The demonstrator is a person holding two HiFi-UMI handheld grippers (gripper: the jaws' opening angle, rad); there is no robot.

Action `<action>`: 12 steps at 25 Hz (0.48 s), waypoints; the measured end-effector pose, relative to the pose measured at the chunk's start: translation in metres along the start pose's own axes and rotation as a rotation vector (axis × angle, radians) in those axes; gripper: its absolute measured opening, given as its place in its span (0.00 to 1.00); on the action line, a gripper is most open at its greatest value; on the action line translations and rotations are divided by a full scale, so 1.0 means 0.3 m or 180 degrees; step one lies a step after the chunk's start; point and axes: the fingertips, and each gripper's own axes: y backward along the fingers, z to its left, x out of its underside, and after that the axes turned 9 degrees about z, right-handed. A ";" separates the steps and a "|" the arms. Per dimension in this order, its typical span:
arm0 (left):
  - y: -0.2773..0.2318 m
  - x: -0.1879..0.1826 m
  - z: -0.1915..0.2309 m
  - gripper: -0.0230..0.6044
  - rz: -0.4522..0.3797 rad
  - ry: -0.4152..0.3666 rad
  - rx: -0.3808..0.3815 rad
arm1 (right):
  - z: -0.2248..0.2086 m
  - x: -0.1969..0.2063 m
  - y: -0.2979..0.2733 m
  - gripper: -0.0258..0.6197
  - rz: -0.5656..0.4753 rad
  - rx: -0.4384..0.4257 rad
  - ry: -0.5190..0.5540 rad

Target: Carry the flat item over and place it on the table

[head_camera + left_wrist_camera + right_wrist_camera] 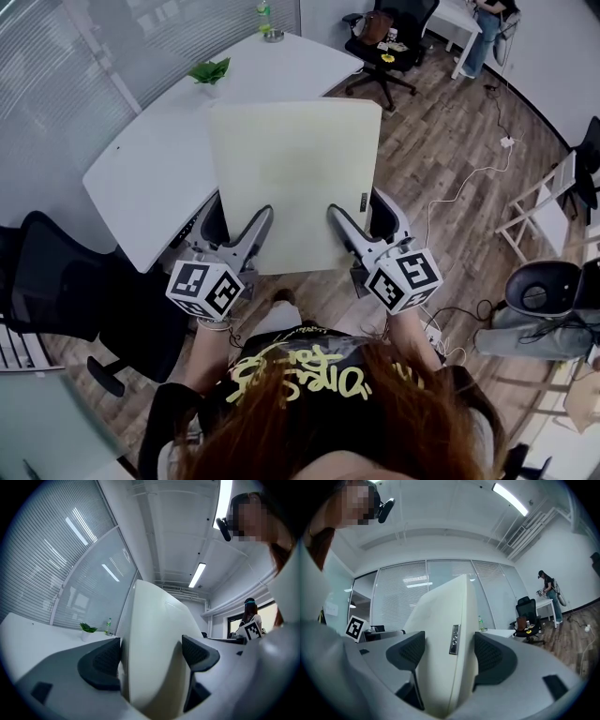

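A flat cream-white board (295, 178) is held level in front of me, above the floor and next to the white table (159, 159). My left gripper (253, 230) is shut on the board's near left edge, my right gripper (342, 225) on its near right edge. In the left gripper view the board (154, 653) stands edge-on between the two dark pads (101, 660). In the right gripper view the board (445, 653), with a small metal plate on its edge, is clamped between the pads (492, 656).
The curved white table carries a small green plant (208, 70) and a bottle (263, 17) at its far end. Black office chairs (66, 291) stand at the left and far side (389, 42). Cables lie across the wooden floor (450, 178). A person stands at a far desk (487, 28).
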 end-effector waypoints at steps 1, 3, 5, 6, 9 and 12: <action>-0.003 0.002 0.006 0.68 0.0002 0.0015 -0.0006 | -0.002 0.001 -0.007 0.56 0.0006 -0.0005 -0.0004; -0.007 0.005 0.012 0.68 -0.0004 0.0025 -0.0015 | -0.006 0.002 -0.014 0.56 0.0000 -0.0005 -0.0014; -0.013 0.009 0.017 0.68 -0.0012 0.0016 -0.0031 | -0.012 0.008 -0.023 0.56 -0.0011 -0.0008 -0.0020; -0.017 0.013 0.025 0.68 -0.0012 0.0013 -0.0040 | -0.014 0.013 -0.033 0.56 -0.0010 -0.0014 -0.0017; -0.036 0.021 0.067 0.68 -0.0011 0.0035 -0.0042 | -0.018 0.024 -0.077 0.56 -0.0004 -0.0027 0.0000; -0.079 0.010 0.110 0.68 -0.0035 0.0025 -0.0016 | -0.039 0.017 -0.131 0.56 -0.0026 -0.0012 0.0026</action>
